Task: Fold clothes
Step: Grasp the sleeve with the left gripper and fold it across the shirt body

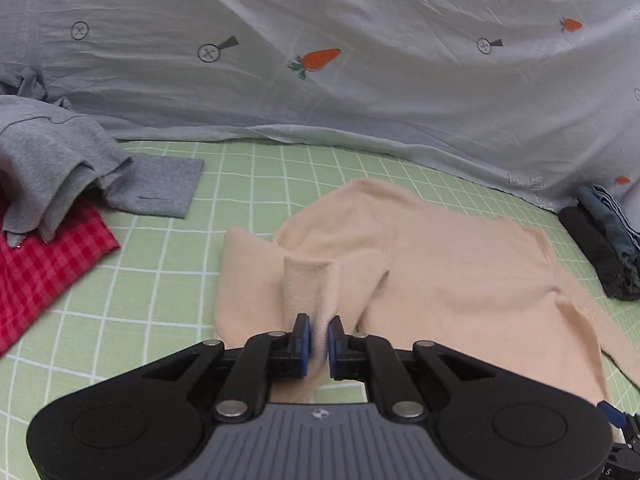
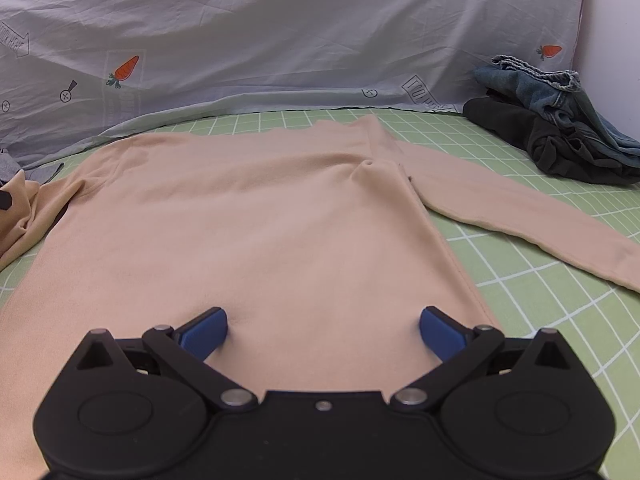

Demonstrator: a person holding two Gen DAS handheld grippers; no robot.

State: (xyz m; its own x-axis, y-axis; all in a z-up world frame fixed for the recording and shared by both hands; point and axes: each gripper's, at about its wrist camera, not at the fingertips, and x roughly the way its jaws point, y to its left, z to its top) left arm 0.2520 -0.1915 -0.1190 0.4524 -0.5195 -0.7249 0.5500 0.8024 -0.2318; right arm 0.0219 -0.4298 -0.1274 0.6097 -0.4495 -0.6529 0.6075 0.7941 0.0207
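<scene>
Red checked cloth (image 1: 36,276): cut off by left edge, upper part hidden under crumpled grey knit garment (image 1: 52,160).
Peach long-sleeved top (image 2: 240,232): right sleeve end runs off right edge, hem hidden behind gripper body; in left wrist view, lower part hidden likewise.
Dark folded clothes pile (image 1: 604,244): clipped by right edge, kinds not discernible there.

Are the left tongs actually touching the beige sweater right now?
Touching. The left wrist view shows the left tongs pinching a raised fold of the beige sweater between both pads.
</scene>
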